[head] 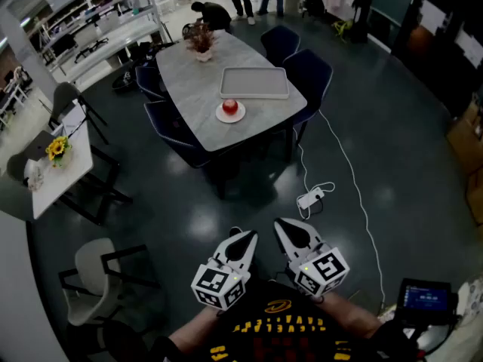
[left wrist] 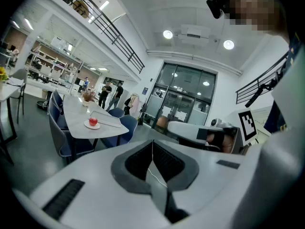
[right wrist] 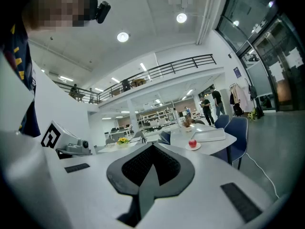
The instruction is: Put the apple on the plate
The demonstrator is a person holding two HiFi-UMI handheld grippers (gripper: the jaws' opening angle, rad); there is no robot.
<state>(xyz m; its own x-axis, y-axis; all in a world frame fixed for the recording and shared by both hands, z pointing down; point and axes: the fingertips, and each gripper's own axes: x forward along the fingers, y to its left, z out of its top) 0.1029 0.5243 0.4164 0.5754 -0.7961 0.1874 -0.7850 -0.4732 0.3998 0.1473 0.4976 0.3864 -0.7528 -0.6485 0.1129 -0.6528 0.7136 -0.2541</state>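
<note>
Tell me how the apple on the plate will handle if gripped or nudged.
The apple looks round, so a nudge would probably roll it across the low plate. Its curved sides may slip between flat jaws. It looks small, so it is likely light.

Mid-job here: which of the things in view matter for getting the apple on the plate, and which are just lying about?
Job things:
- apple, already sitting on the plate
- left hand-held gripper and right hand-held gripper, both shut and empty

Lying about:
- grey tray
- plant pot
- power strip on the floor
- yellow flowers on the side table
</note>
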